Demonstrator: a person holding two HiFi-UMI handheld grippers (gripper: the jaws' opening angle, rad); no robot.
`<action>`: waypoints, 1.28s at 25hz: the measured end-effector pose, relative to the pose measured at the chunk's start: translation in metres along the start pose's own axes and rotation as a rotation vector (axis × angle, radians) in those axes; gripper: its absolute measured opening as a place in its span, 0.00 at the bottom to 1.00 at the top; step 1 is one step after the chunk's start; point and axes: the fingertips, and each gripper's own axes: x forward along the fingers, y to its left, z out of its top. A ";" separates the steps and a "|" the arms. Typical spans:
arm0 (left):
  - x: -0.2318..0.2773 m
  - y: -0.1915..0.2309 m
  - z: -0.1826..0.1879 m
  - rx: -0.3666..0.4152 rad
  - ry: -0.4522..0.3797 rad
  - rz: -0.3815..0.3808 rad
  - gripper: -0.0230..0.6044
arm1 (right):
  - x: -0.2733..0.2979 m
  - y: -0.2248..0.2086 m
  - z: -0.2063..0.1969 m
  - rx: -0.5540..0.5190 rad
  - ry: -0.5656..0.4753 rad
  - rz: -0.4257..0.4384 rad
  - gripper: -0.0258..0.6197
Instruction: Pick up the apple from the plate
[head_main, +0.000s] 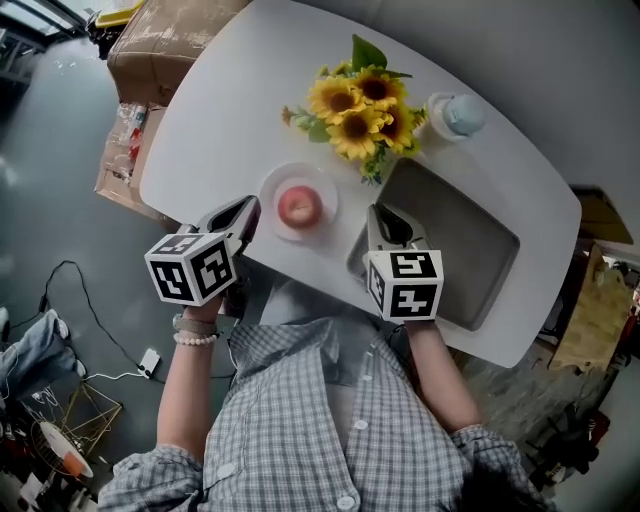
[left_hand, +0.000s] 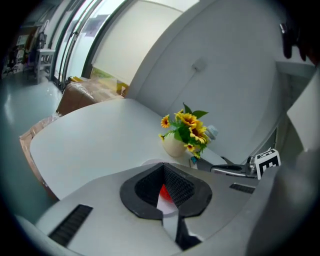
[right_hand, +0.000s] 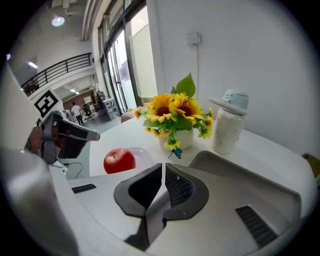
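Note:
A red apple (head_main: 297, 206) lies on a small white plate (head_main: 272, 188) near the front edge of the white table (head_main: 220, 110). My left gripper (head_main: 250, 212) is just left of the plate, its jaws shut and empty. In the left gripper view a sliver of the apple (left_hand: 165, 192) shows behind the closed left gripper (left_hand: 163, 171). My right gripper (head_main: 386, 218) is to the right of the plate, over the edge of a grey tray (head_main: 470, 250), also shut and empty. From the right gripper (right_hand: 164, 174) the apple (right_hand: 119, 161) sits ahead to the left.
A vase of sunflowers (head_main: 360, 105) stands behind the plate, with a white bottle (head_main: 455, 115) to its right. Cardboard boxes (head_main: 165, 40) lie on the floor beyond the table's left end. Cables and clutter (head_main: 90, 330) lie on the floor at the left.

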 end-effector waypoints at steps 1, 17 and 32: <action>0.000 -0.008 0.001 0.022 -0.008 -0.005 0.05 | -0.006 -0.003 0.000 0.004 -0.013 -0.002 0.09; 0.012 -0.145 0.006 0.326 -0.095 -0.131 0.05 | -0.113 -0.060 0.003 0.087 -0.217 -0.082 0.09; 0.030 -0.254 -0.002 0.517 -0.159 -0.293 0.05 | -0.174 -0.092 0.018 0.071 -0.372 -0.120 0.09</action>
